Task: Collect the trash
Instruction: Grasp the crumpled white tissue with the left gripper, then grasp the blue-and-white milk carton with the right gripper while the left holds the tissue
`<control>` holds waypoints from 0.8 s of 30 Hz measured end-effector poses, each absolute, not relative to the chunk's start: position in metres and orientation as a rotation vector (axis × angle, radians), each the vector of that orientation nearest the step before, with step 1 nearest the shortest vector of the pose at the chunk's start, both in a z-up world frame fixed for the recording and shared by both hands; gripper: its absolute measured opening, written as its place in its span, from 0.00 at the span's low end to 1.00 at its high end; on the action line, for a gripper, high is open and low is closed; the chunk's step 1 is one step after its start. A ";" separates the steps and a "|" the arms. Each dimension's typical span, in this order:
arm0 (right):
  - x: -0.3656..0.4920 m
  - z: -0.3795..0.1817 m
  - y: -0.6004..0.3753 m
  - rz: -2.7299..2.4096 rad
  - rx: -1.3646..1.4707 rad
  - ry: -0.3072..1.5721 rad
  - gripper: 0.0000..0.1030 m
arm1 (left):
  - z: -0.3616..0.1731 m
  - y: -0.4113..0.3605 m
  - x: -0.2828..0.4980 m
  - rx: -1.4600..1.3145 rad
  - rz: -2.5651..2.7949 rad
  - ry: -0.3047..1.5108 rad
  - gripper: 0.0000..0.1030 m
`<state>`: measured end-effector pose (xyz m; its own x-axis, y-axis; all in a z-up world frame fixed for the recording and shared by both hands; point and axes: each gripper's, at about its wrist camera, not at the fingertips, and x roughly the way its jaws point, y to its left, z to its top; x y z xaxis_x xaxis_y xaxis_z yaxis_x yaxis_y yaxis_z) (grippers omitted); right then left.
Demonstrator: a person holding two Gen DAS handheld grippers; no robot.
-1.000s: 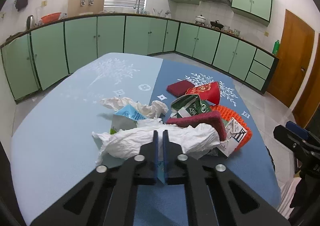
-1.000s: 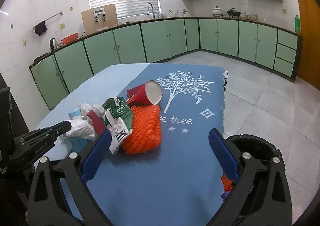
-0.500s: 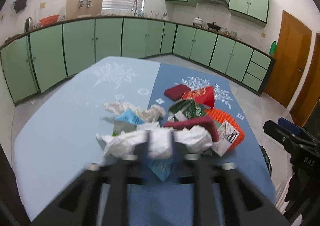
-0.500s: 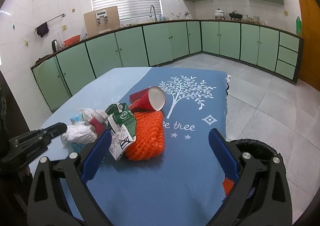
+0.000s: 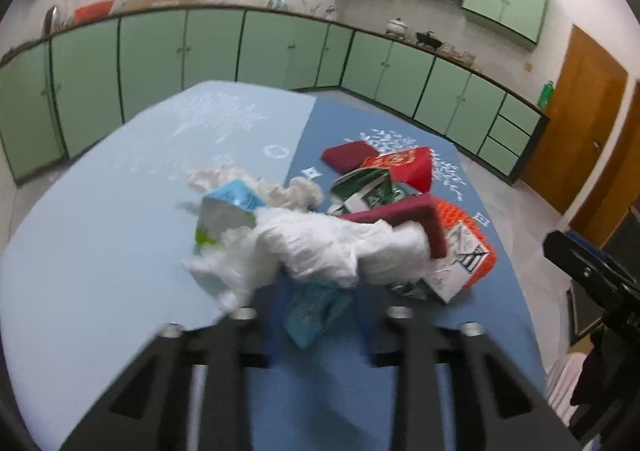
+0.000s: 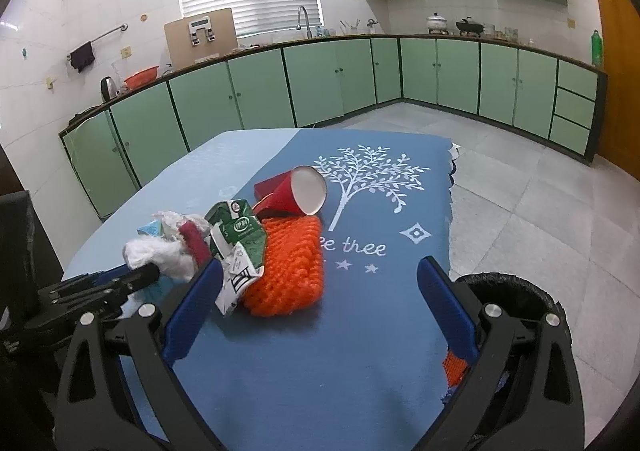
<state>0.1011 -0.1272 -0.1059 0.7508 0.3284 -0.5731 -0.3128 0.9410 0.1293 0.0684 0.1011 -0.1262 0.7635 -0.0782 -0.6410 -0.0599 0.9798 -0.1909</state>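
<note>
Grab step was in hand: the left gripper (image 5: 316, 315) sat at the near edge of the trash heap, jaws narrow and closing, with a teal wrapper (image 5: 310, 309) and the hem of the crumpled white tissue (image 5: 332, 243) between them; motion blur hid whether the pads pressed yet, so I judged it not held. The right gripper (image 6: 320, 299) hung wide apart and empty over bare blue tablecloth (image 6: 360, 351), near the orange knit cloth (image 6: 288, 263). The heap lay mid-table: tissue, blue-white carton (image 5: 228, 211), green carton (image 6: 236, 231), maroon sponge (image 5: 416, 215), red paper cup (image 6: 296, 191) on its side, white printed packet (image 6: 240, 275). The black-lined trash bin (image 6: 516, 299) stood on the floor just beside the table's right edge. The next move probably called for finishing the squeeze on wrapper and tissue, lifting clear without dragging the loose heap, then carrying across to the bin. Writing: "tree" plus a cut-off "ee" before it read on the cloth beneath a white tree print; the green carton bore a round logo with characters too small to read; the red cup's gold print was illegible.
</note>
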 end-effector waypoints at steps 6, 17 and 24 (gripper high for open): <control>0.100 -0.107 -0.125 0.359 0.024 0.629 0.92 | -0.115 0.104 0.063 -0.232 -0.024 0.652 0.07; 0.104 -0.100 -0.111 0.403 0.026 0.600 0.92 | -0.084 0.107 0.047 -0.201 -0.005 0.545 0.07; 0.105 -0.098 -0.077 0.512 -0.014 0.599 0.80 | -0.086 0.127 0.037 -0.203 0.061 0.551 0.07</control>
